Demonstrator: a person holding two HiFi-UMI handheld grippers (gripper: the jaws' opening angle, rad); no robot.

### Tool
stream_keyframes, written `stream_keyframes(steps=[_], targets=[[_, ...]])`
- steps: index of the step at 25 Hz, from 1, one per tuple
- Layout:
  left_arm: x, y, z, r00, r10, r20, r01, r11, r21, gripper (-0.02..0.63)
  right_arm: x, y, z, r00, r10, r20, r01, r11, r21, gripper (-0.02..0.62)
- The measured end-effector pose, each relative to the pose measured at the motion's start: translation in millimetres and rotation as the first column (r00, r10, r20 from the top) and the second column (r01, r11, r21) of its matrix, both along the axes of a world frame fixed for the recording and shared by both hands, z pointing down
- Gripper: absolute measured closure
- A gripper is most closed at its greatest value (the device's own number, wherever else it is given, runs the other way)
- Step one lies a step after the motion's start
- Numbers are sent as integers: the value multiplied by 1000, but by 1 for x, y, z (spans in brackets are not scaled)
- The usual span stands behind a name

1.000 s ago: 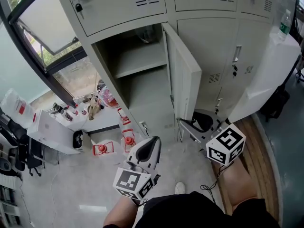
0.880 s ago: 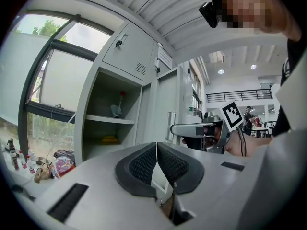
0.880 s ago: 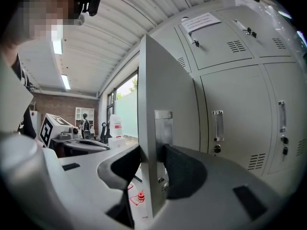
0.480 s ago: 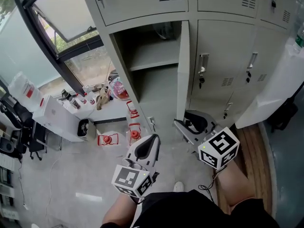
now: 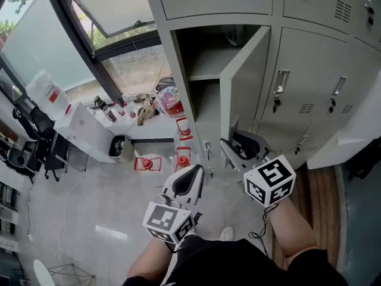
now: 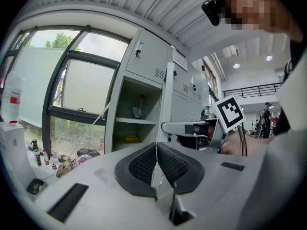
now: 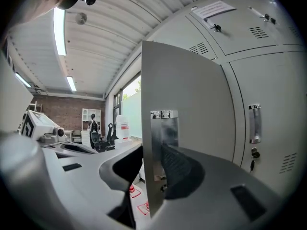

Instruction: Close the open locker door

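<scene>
The fingers (image 7: 180, 169) of the right gripper (image 7: 153, 159) are set apart astride the free edge of the locker door (image 7: 187, 90), one on each face, level with the latch plate (image 7: 163, 128). They have just been closing, yet a gap shows between one finger and the door, so the door is not judged to be clamped. The fingers (image 6: 141, 164) of the left gripper (image 6: 156, 161) are pressed together on nothing and held well apart from the door.

The door is found part open, slanting out from the compartment (image 5: 202, 58) and hinged beside the neighbouring locker (image 5: 309, 82). The task is judged begun but unfinished: the remaining swing and the seating against the frame post (image 5: 178, 94) are left.

That post must be met by the thin free edge, so fingers kept astride it would probably be pinched there. The sweep before the opening appears unobstructed. Red items (image 5: 181, 157) are seen on the floor (image 5: 89, 213) near the post's foot; whether they lie under the door's path cannot be told.
</scene>
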State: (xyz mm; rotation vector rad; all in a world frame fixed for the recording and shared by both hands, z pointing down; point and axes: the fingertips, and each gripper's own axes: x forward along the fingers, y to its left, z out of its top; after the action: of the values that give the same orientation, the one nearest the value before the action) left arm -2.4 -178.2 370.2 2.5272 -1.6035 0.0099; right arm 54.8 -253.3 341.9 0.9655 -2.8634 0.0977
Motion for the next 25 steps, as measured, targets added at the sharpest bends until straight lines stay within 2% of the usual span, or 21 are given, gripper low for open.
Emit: stream_keyframes(steps=[8,25], targets=[[-30,-12,2,1000,3,-12,-3,1000,-2,586,-40,-21,1,1000,7,5,-7,1000,13,431],[-80,-60,1,992,124,-28,-124,992,3,586,-94,-78,2,991,135,5,-135,991,0,436]])
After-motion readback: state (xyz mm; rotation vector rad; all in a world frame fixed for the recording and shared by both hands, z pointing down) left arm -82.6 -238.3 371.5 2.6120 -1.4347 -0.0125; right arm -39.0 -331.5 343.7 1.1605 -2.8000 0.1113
